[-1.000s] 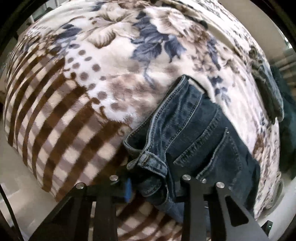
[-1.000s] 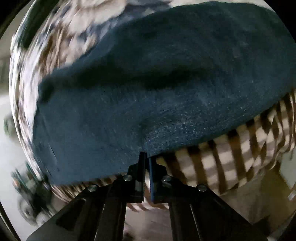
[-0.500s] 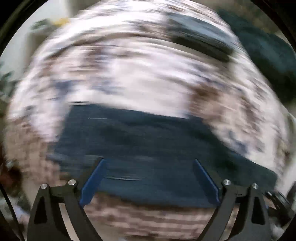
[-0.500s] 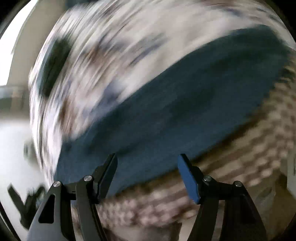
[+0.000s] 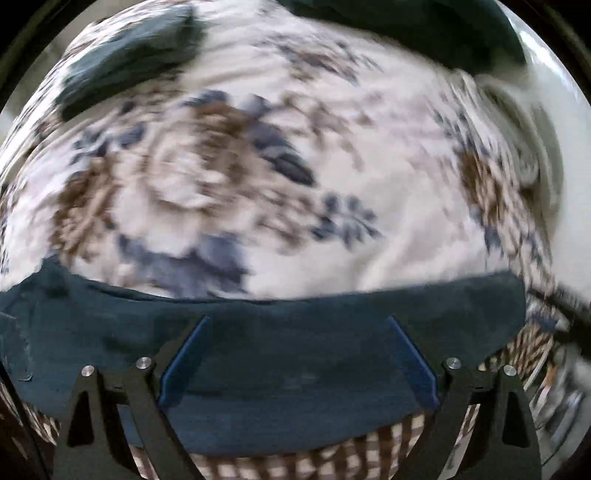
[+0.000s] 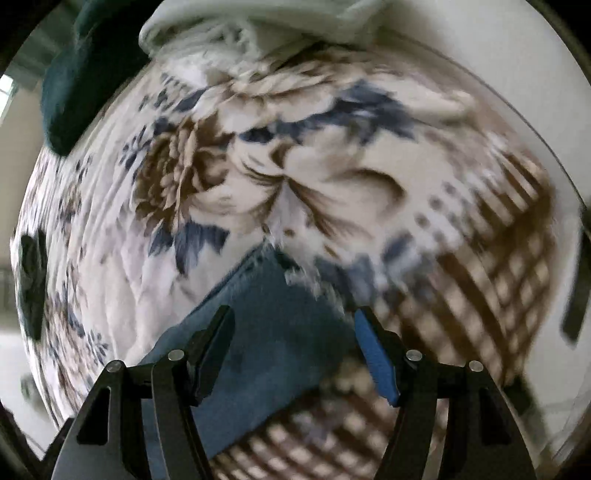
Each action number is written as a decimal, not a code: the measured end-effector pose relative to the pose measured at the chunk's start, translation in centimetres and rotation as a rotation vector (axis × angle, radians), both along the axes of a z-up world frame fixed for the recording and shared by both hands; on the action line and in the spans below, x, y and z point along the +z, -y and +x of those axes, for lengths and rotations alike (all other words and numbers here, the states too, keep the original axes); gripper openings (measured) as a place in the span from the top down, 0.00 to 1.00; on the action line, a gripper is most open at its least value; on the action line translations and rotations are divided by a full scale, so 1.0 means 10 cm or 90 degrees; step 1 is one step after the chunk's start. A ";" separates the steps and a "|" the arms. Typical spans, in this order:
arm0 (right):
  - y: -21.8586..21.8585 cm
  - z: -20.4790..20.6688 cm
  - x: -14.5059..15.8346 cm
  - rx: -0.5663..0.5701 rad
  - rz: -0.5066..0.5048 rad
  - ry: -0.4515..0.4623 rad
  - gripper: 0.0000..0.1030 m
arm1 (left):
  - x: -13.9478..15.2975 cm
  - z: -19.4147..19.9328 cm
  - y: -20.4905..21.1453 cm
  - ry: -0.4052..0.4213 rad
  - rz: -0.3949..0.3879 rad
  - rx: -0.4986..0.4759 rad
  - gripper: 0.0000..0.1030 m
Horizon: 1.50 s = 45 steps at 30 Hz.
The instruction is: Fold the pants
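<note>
The dark blue jeans (image 5: 280, 354) lie folded in a flat band on the floral blanket (image 5: 229, 177), low in the left wrist view. My left gripper (image 5: 297, 354) is open above them, its blue-padded fingers (image 5: 184, 362) spread wide and holding nothing. In the right wrist view one end of the jeans (image 6: 273, 332) lies on the blanket (image 6: 295, 166). My right gripper (image 6: 295, 350) is open above that end and holds nothing. Both views are blurred by motion.
A second folded dark garment (image 5: 129, 59) lies at the far left of the blanket. A dark green bundle (image 5: 406, 29) sits at the far edge and also shows in the right wrist view (image 6: 74, 85). The brown checked border (image 6: 498, 266) marks the blanket's near edge.
Both grippers were shut on the jeans a second ago; both have opened and let go. Both have swung to new viewpoints, and the jeans now lie flat beneath them.
</note>
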State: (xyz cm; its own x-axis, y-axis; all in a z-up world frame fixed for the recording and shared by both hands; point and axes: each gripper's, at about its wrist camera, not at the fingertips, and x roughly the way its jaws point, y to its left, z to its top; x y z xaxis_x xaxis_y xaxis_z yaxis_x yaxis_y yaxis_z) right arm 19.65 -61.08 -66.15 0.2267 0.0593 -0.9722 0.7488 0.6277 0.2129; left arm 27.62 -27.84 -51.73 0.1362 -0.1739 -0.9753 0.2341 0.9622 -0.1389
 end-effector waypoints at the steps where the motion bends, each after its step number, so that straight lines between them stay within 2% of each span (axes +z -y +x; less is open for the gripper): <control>1: 0.01 0.05 -0.07 0.020 0.008 -0.002 0.32 | -0.07 -0.02 0.11 -0.004 0.005 -0.008 0.07; 3: 0.05 0.25 -0.24 0.091 0.025 -0.035 0.34 | -0.14 -0.10 0.26 -0.014 0.018 -0.014 0.07; 4: 0.04 0.31 -0.29 0.122 0.030 -0.044 0.50 | -0.18 -0.12 0.31 -0.020 0.019 -0.013 0.07; 5: 0.00 0.35 -0.29 0.154 0.023 -0.050 0.83 | -0.21 -0.13 0.35 -0.027 0.021 -0.009 0.07; 6: -0.06 0.39 -0.22 0.191 -0.016 -0.061 0.95 | -0.24 -0.15 0.38 -0.033 0.023 -0.006 0.07; 7: -0.14 0.39 -0.04 0.222 -0.080 -0.038 0.96 | -0.27 -0.18 0.42 -0.036 0.024 -0.006 0.07; 9: -0.19 0.32 0.21 0.228 -0.103 0.022 0.97 | -0.31 -0.21 0.48 -0.046 0.025 -0.008 0.07; 13: -0.19 0.14 0.62 0.217 -0.101 0.109 0.97 | -0.34 -0.28 0.59 -0.051 0.034 -0.023 0.07; 15: -0.15 0.13 0.66 0.216 -0.100 0.129 0.97 | -0.36 -0.28 0.64 -0.051 0.040 -0.030 0.07; 17: -0.08 0.16 0.60 0.222 -0.124 0.113 0.98 | -0.37 -0.28 0.64 -0.051 0.044 -0.030 0.07; 18: 0.00 0.24 0.42 0.234 -0.130 0.059 0.98 | -0.38 -0.28 0.64 -0.052 0.046 -0.027 0.07; 20: 0.16 0.29 0.07 0.223 -0.068 -0.045 0.97 | -0.45 -0.26 0.64 -0.058 0.054 -0.023 0.07; 21: 0.30 0.25 -0.11 0.188 -0.005 -0.076 0.97 | -0.50 -0.25 0.66 -0.062 0.055 -0.023 0.07; 22: 0.39 0.17 -0.16 0.147 0.042 -0.062 0.96 | -0.56 -0.25 0.67 -0.071 0.054 -0.020 0.07; 24: 0.49 0.01 -0.11 0.073 0.103 -0.005 0.86 | -0.65 -0.26 0.63 -0.081 0.047 -0.012 0.07; 25: 0.51 -0.06 -0.07 0.050 0.113 0.014 0.71 | -0.69 -0.26 0.59 -0.081 0.057 -0.010 0.07; 26: 0.51 -0.13 -0.06 0.030 0.126 0.033 0.51 | -0.78 -0.26 0.55 -0.093 0.051 -0.001 0.07; 28: 0.47 -0.24 -0.14 -0.003 0.163 0.059 0.31 | -0.89 -0.25 0.50 -0.100 0.033 0.006 0.05; 29: 0.45 -0.27 -0.24 -0.011 0.188 0.067 0.30 | -0.94 -0.23 0.48 -0.104 0.020 0.008 0.00; 31: 0.42 -0.31 -0.53 -0.050 0.253 0.083 0.28 | -1.01 -0.19 0.43 -0.116 -0.007 0.019 0.00; 34: 0.39 -0.27 -0.68 -0.066 0.281 0.141 0.27 | -1.11 -0.12 0.43 -0.137 0.006 0.031 0.00; 36: 0.35 -0.23 -0.68 -0.083 0.281 0.190 0.28 | -1.14 -0.07 0.47 -0.158 0.030 0.031 0.00; 37: 0.33 -0.21 -0.67 -0.086 0.274 0.197 0.35 | -1.13 -0.04 0.47 -0.169 0.032 0.043 0.00; 38: 0.30 -0.19 -0.65 -0.083 0.270 0.206 0.58 | -1.07 -0.02 0.45 -0.168 0.023 0.062 0.00; 40: 0.19 -0.09 -0.55 -0.053 0.248 0.196 0.82 | -0.88 -0.01 0.38 -0.131 -0.018 0.093 0.00; 42: 0.14 -0.08 -0.41 -0.055 0.228 0.194 0.86 | -0.67 -0.03 0.28 -0.093 -0.012 0.106 0.00; 45: 0.23 -0.10 -0.21 -0.071 0.156 0.167 0.89 | -0.46 -0.06 0.00 -0.060 -0.007 0.126 0.00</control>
